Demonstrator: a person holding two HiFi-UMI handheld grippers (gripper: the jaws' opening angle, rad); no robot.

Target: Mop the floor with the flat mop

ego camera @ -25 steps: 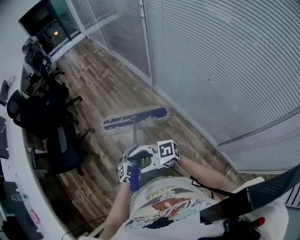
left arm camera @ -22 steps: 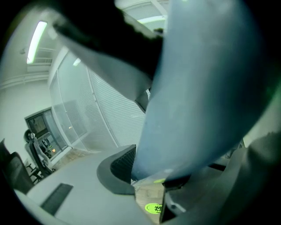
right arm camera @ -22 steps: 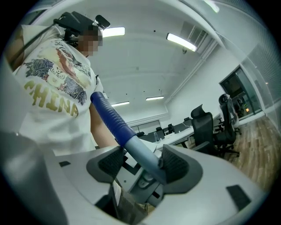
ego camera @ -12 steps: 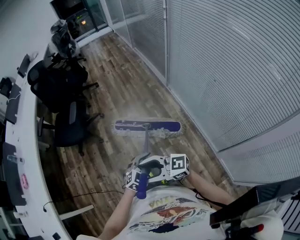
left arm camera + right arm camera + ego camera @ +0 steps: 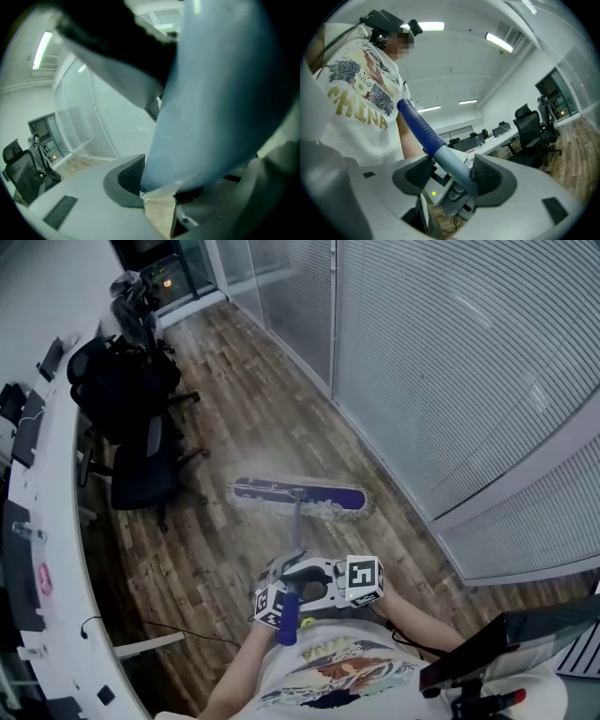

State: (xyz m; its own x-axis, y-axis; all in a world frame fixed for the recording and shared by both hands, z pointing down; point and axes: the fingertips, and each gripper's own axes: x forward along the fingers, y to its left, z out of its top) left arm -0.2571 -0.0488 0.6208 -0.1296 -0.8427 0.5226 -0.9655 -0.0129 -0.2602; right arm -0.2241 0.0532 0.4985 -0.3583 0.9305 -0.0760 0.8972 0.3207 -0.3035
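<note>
The flat mop's blue head [image 5: 298, 498] lies on the wood floor [image 5: 234, 418], fringe at its edges. Its handle [image 5: 296, 538] rises toward my chest and ends in a blue grip [image 5: 287, 626]. Both grippers hold the handle close together: my left gripper [image 5: 279, 602] lower on the left, my right gripper [image 5: 317, 579] beside its marker cube [image 5: 364, 577]. In the right gripper view my right gripper [image 5: 452, 176] has its pads against the grey-blue handle [image 5: 450, 164]. Seen through the left gripper view, the handle [image 5: 211, 112] fills the frame between the jaws of my left gripper [image 5: 159, 187].
A glass wall with blinds [image 5: 450, 362] runs along the right. Black office chairs [image 5: 131, 395] stand at the left beside a long white desk [image 5: 56, 549]. A cable [image 5: 159, 629] lies on the floor near the desk. Open floor stretches ahead of the mop.
The mop head has slid forward along the floor beside the glass wall, and its right end has swung nearer. The chairs and desk have come closer. Both grippers keep their hold.
</note>
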